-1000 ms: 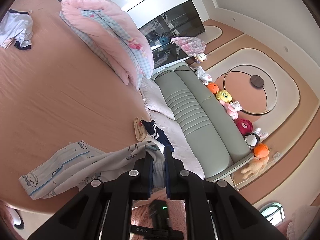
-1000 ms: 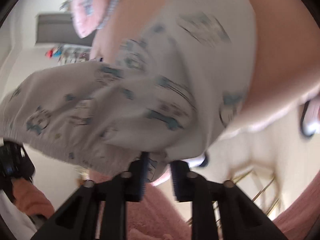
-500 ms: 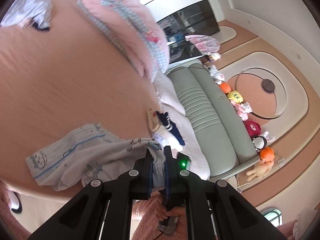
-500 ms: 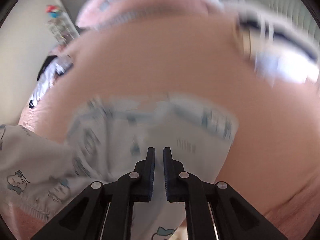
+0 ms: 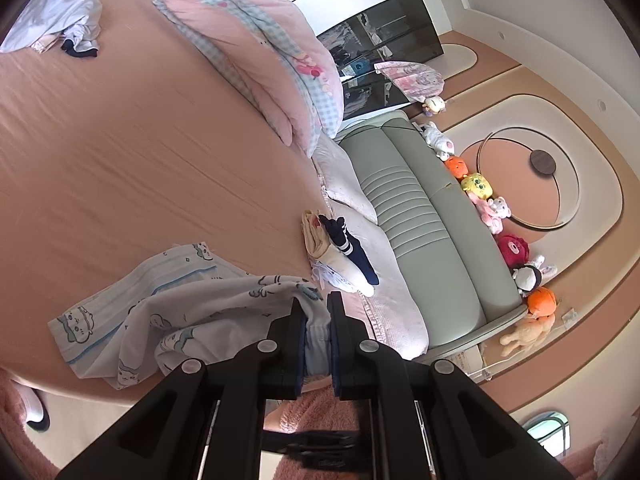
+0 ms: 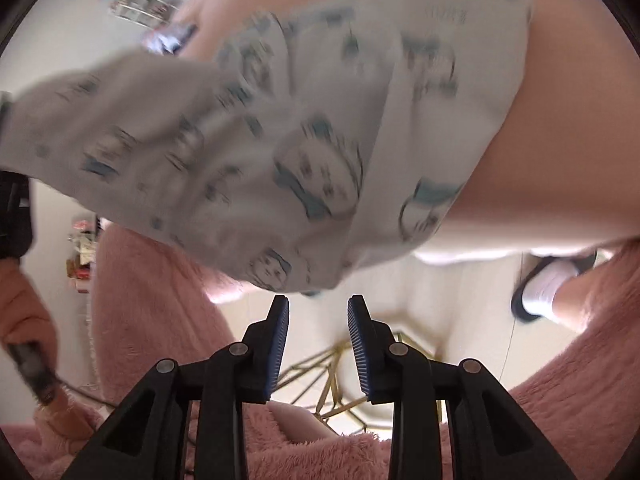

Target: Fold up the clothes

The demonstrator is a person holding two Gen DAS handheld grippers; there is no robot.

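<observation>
A pale blue-white garment (image 5: 168, 304) printed with small cartoon faces and thin blue stripes lies crumpled in the lower left of the left wrist view, on a pink bed (image 5: 120, 152) near its edge. One gathered end rises, bunched, at lower centre. In the right wrist view it fills the upper frame, blurred (image 6: 280, 140).

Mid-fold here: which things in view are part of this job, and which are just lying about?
In the job:
printed garment
left gripper, clamped on it
right gripper, open beside it

Lying about:
pink quilt
plush toys
sock pile
crumpled clothes
</observation>
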